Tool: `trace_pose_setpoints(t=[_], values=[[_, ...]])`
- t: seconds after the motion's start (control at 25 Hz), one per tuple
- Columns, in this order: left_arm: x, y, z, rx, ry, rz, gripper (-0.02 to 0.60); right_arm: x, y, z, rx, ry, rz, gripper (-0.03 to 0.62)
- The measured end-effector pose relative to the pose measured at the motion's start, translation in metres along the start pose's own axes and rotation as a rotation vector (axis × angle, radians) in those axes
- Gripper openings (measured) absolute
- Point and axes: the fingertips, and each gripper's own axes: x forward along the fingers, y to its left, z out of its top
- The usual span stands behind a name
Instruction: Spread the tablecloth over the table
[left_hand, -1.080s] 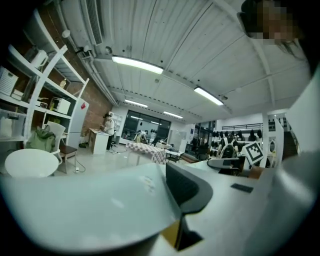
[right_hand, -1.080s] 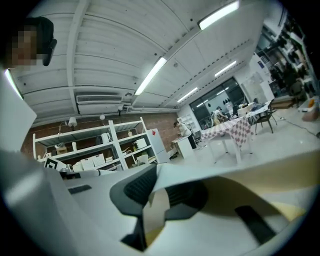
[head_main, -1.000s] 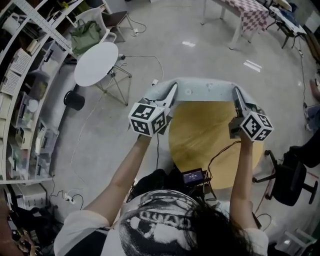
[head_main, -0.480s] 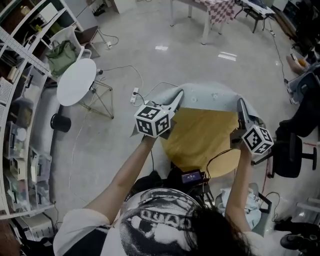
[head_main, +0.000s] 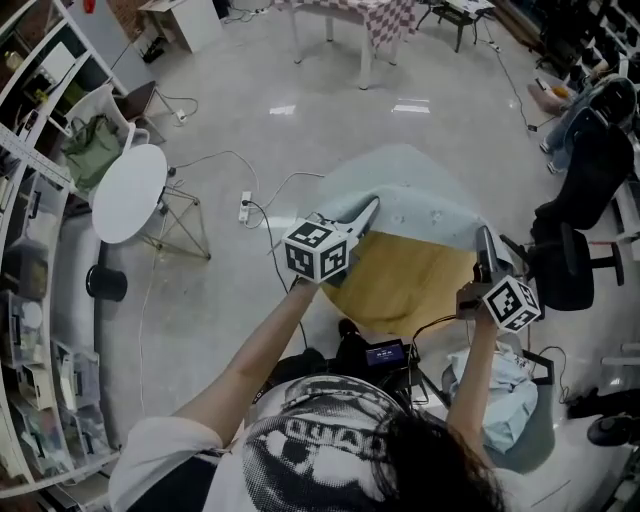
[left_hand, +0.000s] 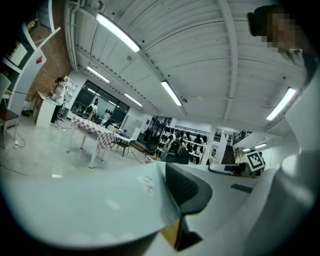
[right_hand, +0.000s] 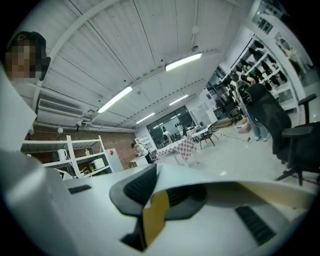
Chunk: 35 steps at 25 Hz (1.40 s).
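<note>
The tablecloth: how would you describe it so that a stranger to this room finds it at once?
Find the round yellow table just in front of the person. The tablecloth is the pale sheet over its far part, pinched by the left gripper and the right gripper. Unlike the checkered cloth farther off, it is plain.

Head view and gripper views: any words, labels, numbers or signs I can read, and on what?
No text reads clearly.
Shirt print: letters, too warped to read.
Small screen: lit, too small to read.
The left gripper and right gripper: square markers only, no letters.
</note>
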Motion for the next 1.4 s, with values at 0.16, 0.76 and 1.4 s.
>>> trace_pose_setpoints(t=[0.16,0.76,1.4], values=[[-0.021,-0.011,-0.015,-0.072,0.019,-0.034,0.063,-0.031,0.012,-0.015,0.009,-0.006,-0.033,0.044],[-0.093,-0.018,-0.091,-0.172,0.136,-0.079,0.064,-0.109,0.038,-0.105,0.138,0.034,-0.14,0.055],[-0.086,-0.096,-0.161,-0.192,0.176,0.108,0.06,-0.163,-0.037,-0.121,0.162,0.205,0.013,0.058]])
